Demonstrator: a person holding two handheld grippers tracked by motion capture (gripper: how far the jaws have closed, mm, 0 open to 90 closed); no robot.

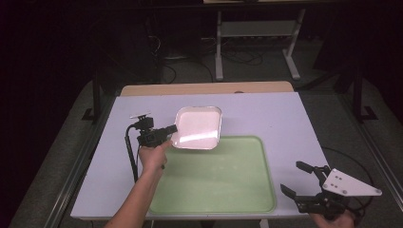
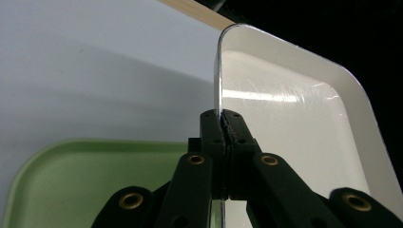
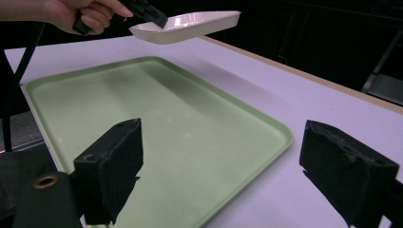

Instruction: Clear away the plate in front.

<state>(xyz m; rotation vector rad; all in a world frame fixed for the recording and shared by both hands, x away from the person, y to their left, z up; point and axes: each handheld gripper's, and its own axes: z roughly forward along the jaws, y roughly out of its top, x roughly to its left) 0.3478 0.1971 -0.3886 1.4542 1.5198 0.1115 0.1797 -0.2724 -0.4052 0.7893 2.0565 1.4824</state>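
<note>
A white square dish (image 1: 198, 126) hangs in the air above the table, over the far left corner of a green tray (image 1: 216, 178). My left gripper (image 1: 172, 129) is shut on the dish's left rim. In the left gripper view the jaws pinch the thin rim of the dish (image 2: 304, 123), with the green tray (image 2: 95, 171) below. The right gripper view has the dish (image 3: 190, 23) raised clear of the tray (image 3: 157, 128). My right gripper (image 1: 297, 178) stands open at the table's front right corner, holding nothing.
The green tray lies on a pale lilac table top (image 1: 280, 123) with a wooden strip (image 1: 204, 88) along the far edge. A cable (image 1: 130, 152) trails from the left gripper. Dark floor, cables and a white table frame (image 1: 256, 33) lie beyond.
</note>
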